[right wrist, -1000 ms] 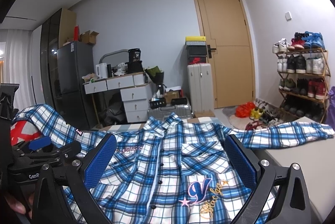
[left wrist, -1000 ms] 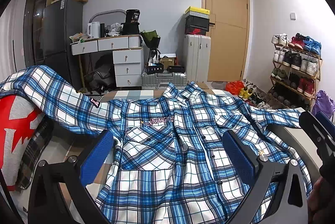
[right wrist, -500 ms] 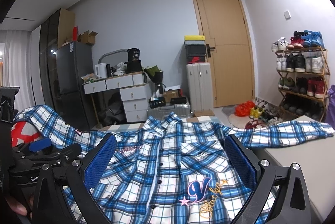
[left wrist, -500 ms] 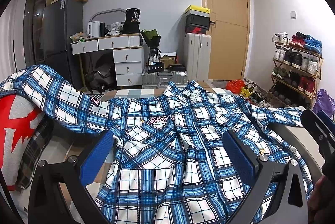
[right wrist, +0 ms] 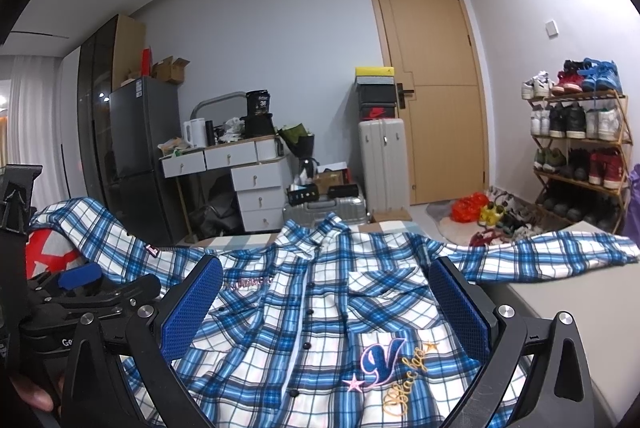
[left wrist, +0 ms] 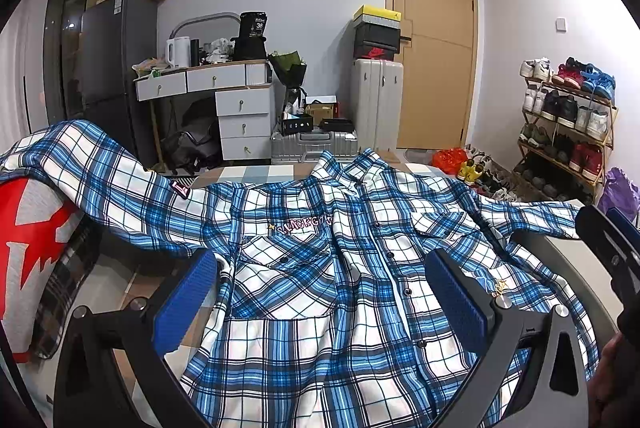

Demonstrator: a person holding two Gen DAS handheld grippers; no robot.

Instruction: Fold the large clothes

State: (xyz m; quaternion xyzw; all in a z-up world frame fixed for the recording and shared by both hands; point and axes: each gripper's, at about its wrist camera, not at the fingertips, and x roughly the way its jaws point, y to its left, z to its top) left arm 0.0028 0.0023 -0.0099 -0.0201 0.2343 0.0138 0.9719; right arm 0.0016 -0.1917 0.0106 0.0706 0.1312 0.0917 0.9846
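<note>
Both tongs are hanging wide open right now, gripping nothing. The left tongs (left wrist: pixel 320 302) are hovering low over the lower left half of the shirt (left wrist: pixel 332 288), blue pads spread well apart and pointing toward the collar. The right tongs (right wrist: pixel 326 308) are doing the same over the other half, just beside the left ones, which are poking into the right view's left edge (right wrist: pixel 80 292). A bit of a hand (right wrist: pixel 32 394) is showing there at the bottom corner, wrapped around the left handle.

One shirt, blue and white plaid, lying face up and buttoned on the surface (right wrist: pixel 560 308), collar pointing toward the far wall. Two chest pockets, one embroidered "V" patch (right wrist: pixel 380 358) near the hem. One sleeve is stretching out flat across the surface (right wrist: pixel 560 252), the other is draping over a red and grey pillow (left wrist: pixel 28 228) off to the left.

Further out: one wooden door (right wrist: pixel 436 87), one shoe rack (right wrist: pixel 576 155) with three shelves of sneakers, two suitcases (one upright (right wrist: pixel 382 167), one lying flat (right wrist: pixel 324 207)), one desk (right wrist: pixel 236 163) with drawers, one dark fridge (right wrist: pixel 140 131).
</note>
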